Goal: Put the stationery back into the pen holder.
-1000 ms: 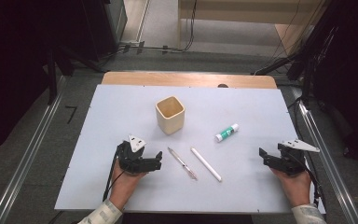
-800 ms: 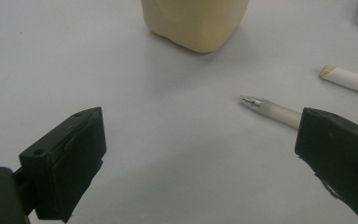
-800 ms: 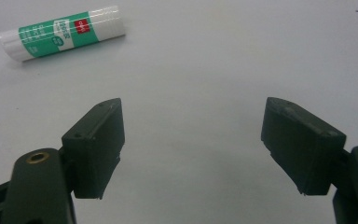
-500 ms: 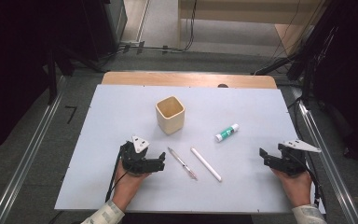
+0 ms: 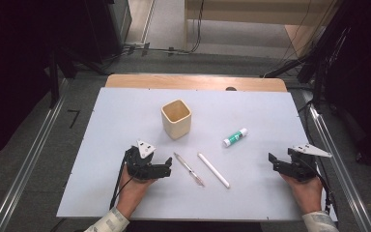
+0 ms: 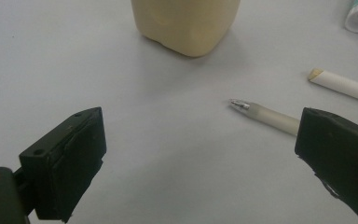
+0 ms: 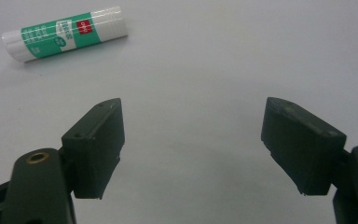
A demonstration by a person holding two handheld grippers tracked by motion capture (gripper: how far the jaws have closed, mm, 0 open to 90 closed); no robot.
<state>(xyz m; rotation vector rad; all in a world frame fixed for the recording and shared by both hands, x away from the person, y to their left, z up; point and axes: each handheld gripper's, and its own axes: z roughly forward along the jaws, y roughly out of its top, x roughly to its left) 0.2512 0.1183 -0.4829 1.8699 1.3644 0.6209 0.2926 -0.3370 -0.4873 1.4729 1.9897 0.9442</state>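
Near the front middle of the white table (image 5: 101,145) lies the pen (image 5: 189,169), flat, its metal tip toward the cup (image 5: 176,118). Just beside it on the right lies a white stick (image 5: 213,169), roughly parallel and apart from it. Farther right and back rests a glue stick (image 5: 235,137). Nothing lies between the pen and the left gripper (image 5: 166,168), whose jaws stand wide apart and empty just left of the pen; in the left gripper view the pen (image 6: 265,115) runs behind the right-hand jaw. Compared with a second ago, this gripper has moved closer to the pen. By the right edge, the right gripper (image 5: 273,162) is spread wide, empty, unmoved.
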